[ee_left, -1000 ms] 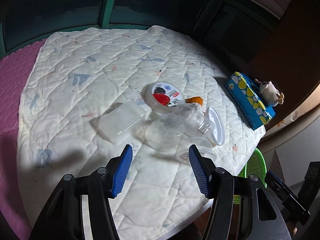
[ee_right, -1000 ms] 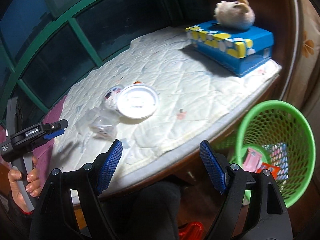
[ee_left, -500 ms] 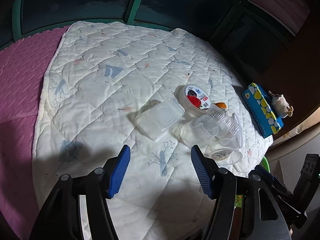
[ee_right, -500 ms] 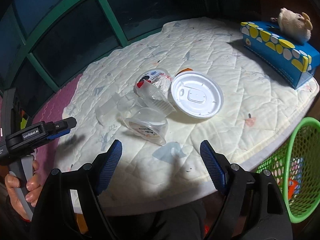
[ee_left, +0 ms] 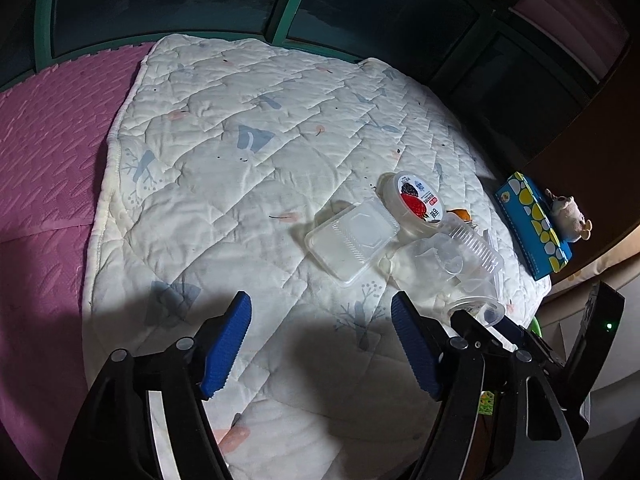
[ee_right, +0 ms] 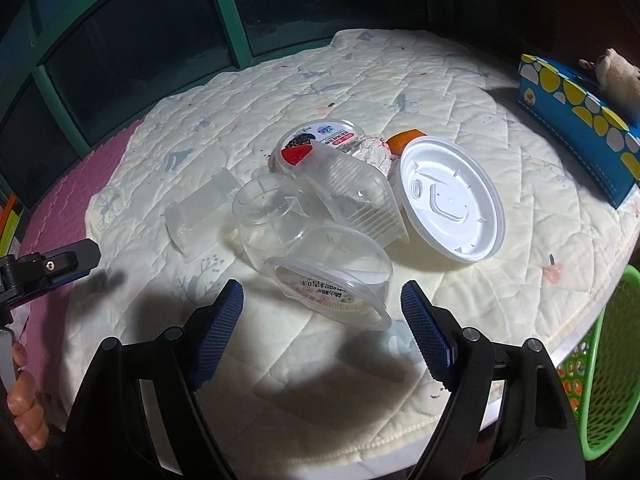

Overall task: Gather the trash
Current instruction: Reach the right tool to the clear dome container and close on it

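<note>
trash pile point(ee_right: 332, 216) lies mid-quilt point(ee_right: 500, 152). right tongs point(ee_right: 322, 330) wide, empty, nearest clear cup point(ee_right: 336, 276) just ahead. left tongs point(ee_left: 320, 344) opening, empty; pile ahead-right, apart.

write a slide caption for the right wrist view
Open right gripper above a clear plastic tub in a trash pile beside a white round plastic lid on a quilted cream mat.
</note>
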Tool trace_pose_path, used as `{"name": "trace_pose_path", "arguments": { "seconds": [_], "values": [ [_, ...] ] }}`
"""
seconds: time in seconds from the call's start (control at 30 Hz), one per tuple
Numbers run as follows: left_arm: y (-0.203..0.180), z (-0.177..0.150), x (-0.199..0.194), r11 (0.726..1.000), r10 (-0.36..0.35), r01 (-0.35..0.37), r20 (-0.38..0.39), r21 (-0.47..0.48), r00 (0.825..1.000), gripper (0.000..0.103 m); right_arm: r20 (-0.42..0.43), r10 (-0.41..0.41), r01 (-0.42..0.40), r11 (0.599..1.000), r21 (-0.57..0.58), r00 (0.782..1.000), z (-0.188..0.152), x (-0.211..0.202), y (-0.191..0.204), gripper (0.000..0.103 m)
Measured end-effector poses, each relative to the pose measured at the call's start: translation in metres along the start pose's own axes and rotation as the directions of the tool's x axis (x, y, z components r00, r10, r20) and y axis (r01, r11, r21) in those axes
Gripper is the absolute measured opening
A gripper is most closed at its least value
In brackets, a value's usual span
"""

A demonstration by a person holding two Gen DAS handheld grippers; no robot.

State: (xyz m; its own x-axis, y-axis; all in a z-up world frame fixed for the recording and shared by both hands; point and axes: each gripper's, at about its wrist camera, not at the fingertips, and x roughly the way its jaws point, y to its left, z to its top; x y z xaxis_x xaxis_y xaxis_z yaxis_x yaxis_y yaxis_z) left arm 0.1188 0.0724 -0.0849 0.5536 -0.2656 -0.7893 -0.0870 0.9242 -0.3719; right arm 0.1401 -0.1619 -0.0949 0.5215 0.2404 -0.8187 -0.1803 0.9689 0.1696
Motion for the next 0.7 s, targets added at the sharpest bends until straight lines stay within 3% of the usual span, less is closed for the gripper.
{"name": "trace_pose_path", "arguments": {
  "seconds": [0.13,0.33,0.4,0.7],
  "values": [
    [0.004,0.002,0.0,1.0,0.011,-0.011,0.006,0.0,1.0,0.081,0.009,-0.028,0.028,1.0,-0.008,1.0,0.003,0.006,0.001,0.08],
    [0.007,0.004,0.002,1.0,0.015,-0.015,0.006,0.003,1.0,0.081,-0.007,-0.04,0.04,0.999,-0.002,0.999,0.005,0.012,0.002,0.067],
    [0.007,0.005,0.003,1.0,0.013,-0.013,0.006,0.006,1.0,0.081,-0.002,-0.038,0.038,0.999,0.003,0.999,0.004,0.012,0.001,0.066],
    [-0.017,0.01,0.016,0.99,0.031,-0.031,0.003,0.137,1.0,0.081,0.017,0.004,-0.004,1.0,0.004,1.0,-0.002,-0.01,-0.007,0.066]
  ]
}}
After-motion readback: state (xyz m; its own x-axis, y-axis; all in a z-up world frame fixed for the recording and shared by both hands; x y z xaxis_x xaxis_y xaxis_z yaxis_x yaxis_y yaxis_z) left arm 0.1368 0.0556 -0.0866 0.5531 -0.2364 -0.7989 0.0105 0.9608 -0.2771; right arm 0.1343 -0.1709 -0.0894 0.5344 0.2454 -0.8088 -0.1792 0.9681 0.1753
